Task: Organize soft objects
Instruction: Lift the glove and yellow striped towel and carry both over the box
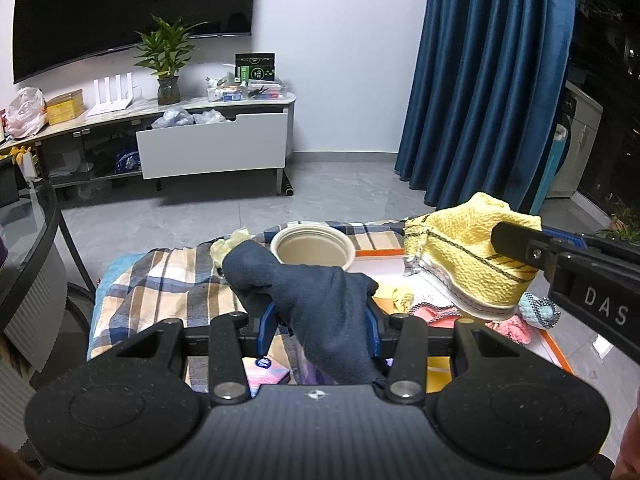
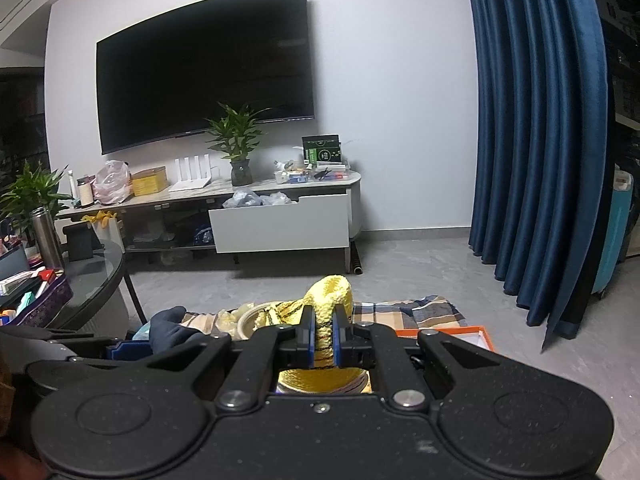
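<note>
The left gripper (image 1: pixel 320 326) is squeezing a floppy dark blue cloth (image 1: pixel 320 312); the right gripper (image 2: pixel 320 336) is pinching a soft, light yellow cloth (image 2: pixel 328 300) tight.

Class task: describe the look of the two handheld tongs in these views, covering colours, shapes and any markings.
Both tongs are matte black, finely speckled plastic. Each body has two round raised discs, silver pivot bolts and angled linkage arms leading to blue fingers. The right tongs carry white letters "DAS" on the side. The left tongs have the same blue-lined fingers. No cables or sleeves show.
</note>
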